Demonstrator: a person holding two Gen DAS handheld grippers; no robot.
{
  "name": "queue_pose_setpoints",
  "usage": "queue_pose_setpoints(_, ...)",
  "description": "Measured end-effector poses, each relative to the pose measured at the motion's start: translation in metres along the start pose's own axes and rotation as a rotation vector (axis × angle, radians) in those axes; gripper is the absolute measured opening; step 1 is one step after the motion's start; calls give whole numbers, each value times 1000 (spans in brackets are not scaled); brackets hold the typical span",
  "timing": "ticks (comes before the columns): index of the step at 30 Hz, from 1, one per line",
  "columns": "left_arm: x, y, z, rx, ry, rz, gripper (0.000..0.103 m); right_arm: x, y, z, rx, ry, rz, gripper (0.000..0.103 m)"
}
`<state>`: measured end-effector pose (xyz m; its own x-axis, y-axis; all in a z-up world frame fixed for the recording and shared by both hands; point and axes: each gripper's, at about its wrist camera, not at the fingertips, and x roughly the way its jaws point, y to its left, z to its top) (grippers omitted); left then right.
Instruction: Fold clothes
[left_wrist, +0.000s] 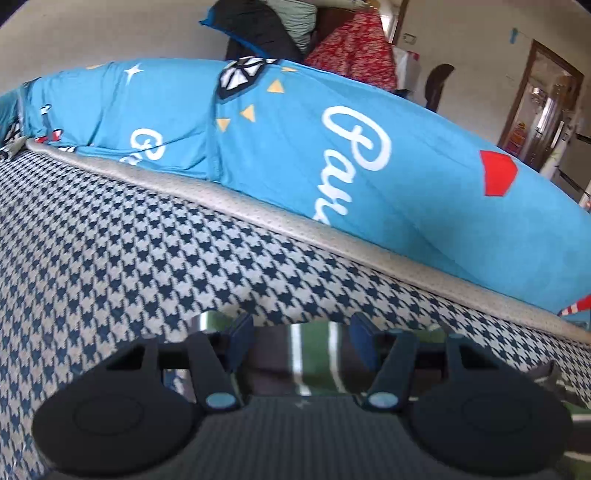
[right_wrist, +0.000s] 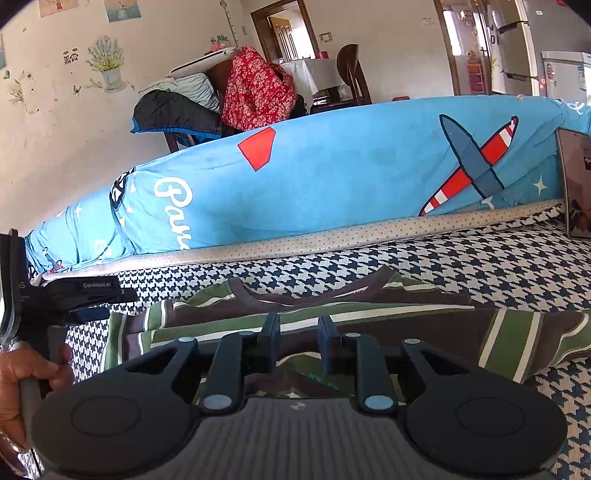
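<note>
Green, brown and white striped knit shirt (right_wrist: 332, 314) lies flat on houndstooth bed cover (right_wrist: 480, 258), sleeve folded in. Left gripper (left_wrist: 301, 343) open above it, likely just letting go. Right gripper (right_wrist: 297, 341) narrowly parted; grip unclear, cannot tell.
</note>
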<state>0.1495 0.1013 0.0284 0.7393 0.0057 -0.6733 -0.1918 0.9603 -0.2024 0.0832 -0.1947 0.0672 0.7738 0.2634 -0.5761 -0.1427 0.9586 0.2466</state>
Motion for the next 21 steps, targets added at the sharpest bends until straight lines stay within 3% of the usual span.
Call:
queue_pose_setpoints(9,35,-45,2,181,77,-224,55,3,-4,0,-2,19,-5,22)
queue_pose_setpoints(16,62,-60,3,297,121,-294,53,7,-9,1,-3,28,-13,22)
queue_pose_setpoints(21,77,-74,-2,430,144,-293,53,10,-10,1,-6,39,-17,23)
